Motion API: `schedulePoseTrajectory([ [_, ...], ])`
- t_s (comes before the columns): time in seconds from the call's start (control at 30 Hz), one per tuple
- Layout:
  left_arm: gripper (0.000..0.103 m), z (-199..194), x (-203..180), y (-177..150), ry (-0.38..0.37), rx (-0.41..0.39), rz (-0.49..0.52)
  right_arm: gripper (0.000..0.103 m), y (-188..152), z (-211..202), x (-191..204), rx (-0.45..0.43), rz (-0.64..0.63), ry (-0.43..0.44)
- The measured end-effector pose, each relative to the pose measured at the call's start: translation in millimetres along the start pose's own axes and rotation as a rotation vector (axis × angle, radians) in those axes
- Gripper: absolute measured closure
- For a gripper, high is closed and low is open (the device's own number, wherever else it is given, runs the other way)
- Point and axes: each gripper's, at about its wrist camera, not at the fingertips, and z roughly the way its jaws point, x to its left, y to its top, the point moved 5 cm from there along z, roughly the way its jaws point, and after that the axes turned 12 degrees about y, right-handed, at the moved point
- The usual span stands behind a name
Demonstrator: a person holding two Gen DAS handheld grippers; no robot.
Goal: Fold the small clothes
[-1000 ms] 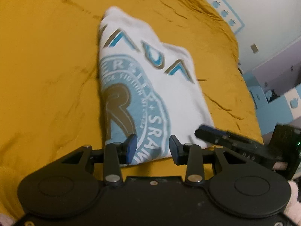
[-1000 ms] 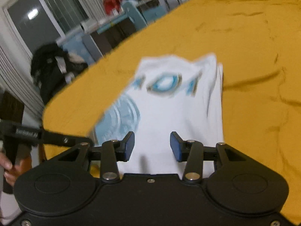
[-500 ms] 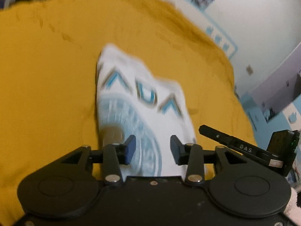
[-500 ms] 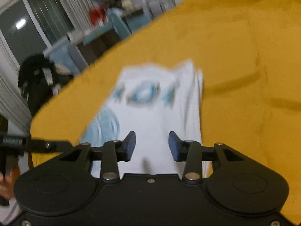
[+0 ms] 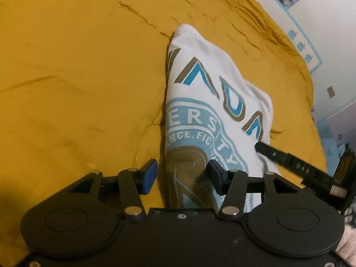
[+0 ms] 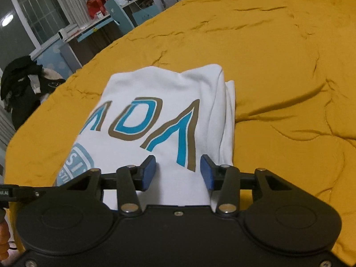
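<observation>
A folded white T-shirt (image 5: 207,102) with blue and brown lettering and a round blue crest lies on the mustard-yellow bedspread (image 5: 77,77). My left gripper (image 5: 181,176) is open and empty, its jaws straddling the shirt's near left edge. The shirt also shows in the right wrist view (image 6: 155,111), lettering upside down, with folded layers stacked along its right side. My right gripper (image 6: 178,172) is open and empty over the shirt's near edge. The right gripper's finger (image 5: 287,161) reaches in at the right of the left wrist view.
The bedspread (image 6: 278,66) is wrinkled and spreads wide around the shirt. The bed's edge runs close behind and left of the shirt in the right wrist view. Beyond it stand a desk (image 6: 95,29), a chair with dark clothes (image 6: 20,82) and a window.
Both grippers have moved in close to the shirt. The left gripper has shifted to the shirt's left edge. Both stay open. The shirt has not moved.
</observation>
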Motion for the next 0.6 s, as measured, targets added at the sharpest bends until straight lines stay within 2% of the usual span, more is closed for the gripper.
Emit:
schedulePoseTrajectory([
  [0.1,0.052,-23.2,-7.9,2.6,0.000,-0.031,0.008,0.052,6.5,-20.1,9.6,-0.037,0.055,-0.020],
  [0.2,0.049,-57.1,-23.9,-1.4,-0.008,-0.083,0.065,0.050,9.8,-52.6,34.5,-0.081,0.025,-0.047],
  [0.27,0.048,-78.6,-36.4,-8.4,0.060,-0.087,0.119,0.049,7.1,-73.6,56.3,-0.089,-0.008,-0.092],
  [0.37,0.047,-104.3,-54.1,-23.2,0.152,-0.110,0.208,0.042,-4.1,-101.7,90.4,-0.084,-0.068,-0.163],
  [0.43,0.047,-116.5,-61.9,-36.7,0.171,-0.117,0.238,0.037,-13.6,-118.2,108.9,-0.078,-0.086,-0.206],
  [0.6,0.045,-141.2,-77.5,-71.1,0.191,-0.122,0.270,0.032,-43.1,-146.0,133.5,-0.070,-0.080,-0.276],
])
